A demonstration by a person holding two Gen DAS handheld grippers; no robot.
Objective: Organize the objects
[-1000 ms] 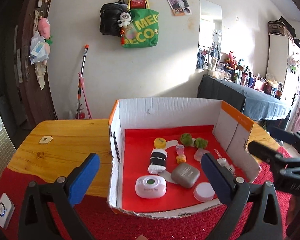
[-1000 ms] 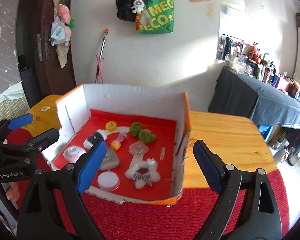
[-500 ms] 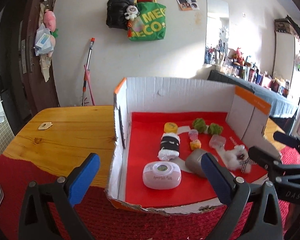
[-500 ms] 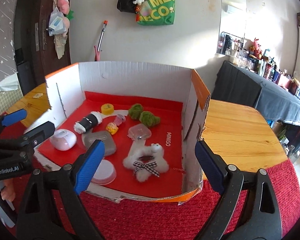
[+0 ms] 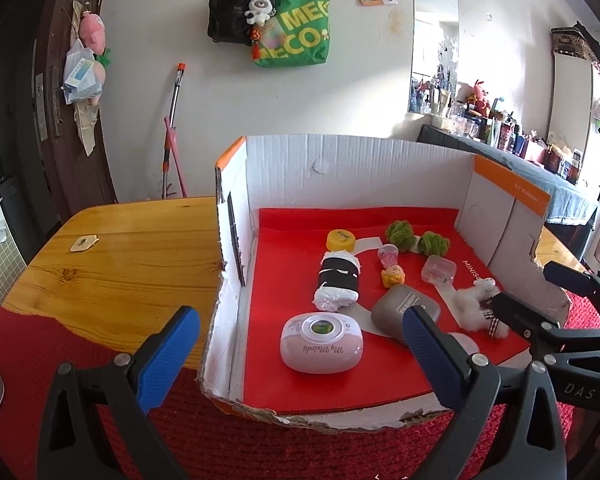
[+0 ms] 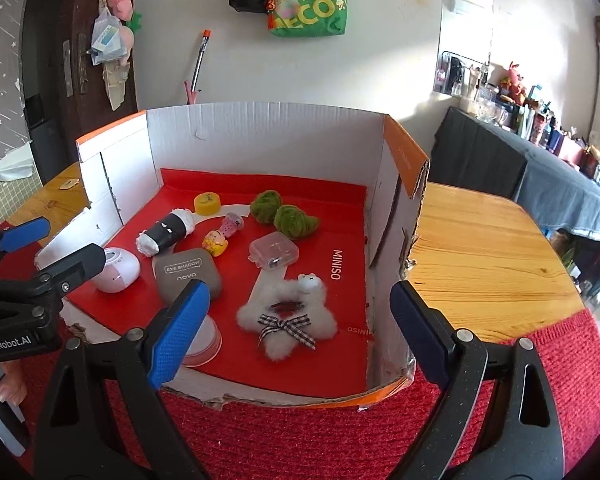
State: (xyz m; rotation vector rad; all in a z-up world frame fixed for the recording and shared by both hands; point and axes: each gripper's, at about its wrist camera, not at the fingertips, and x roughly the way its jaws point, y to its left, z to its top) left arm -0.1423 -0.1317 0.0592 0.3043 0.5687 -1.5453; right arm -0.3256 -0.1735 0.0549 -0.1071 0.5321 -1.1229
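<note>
Right wrist view: both grippers, left gripper (image 5: 300,354) and right gripper (image 6: 300,314), spread and empty before cardboard box (image 6: 260,136); eyeshadow case (image 6: 188,276), fluffy toy (image 6: 288,312), pink case (image 5: 321,344) lie loose inside — sorted or awaiting sorting, undeterminable.

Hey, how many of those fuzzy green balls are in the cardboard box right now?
2. One green ball lies near the box's back wall; the other green ball sits beside it, toward the right wall. Both show fully, and nothing suggests a third is hidden.

White round lid (image 6: 204,340) half hidden.
</note>
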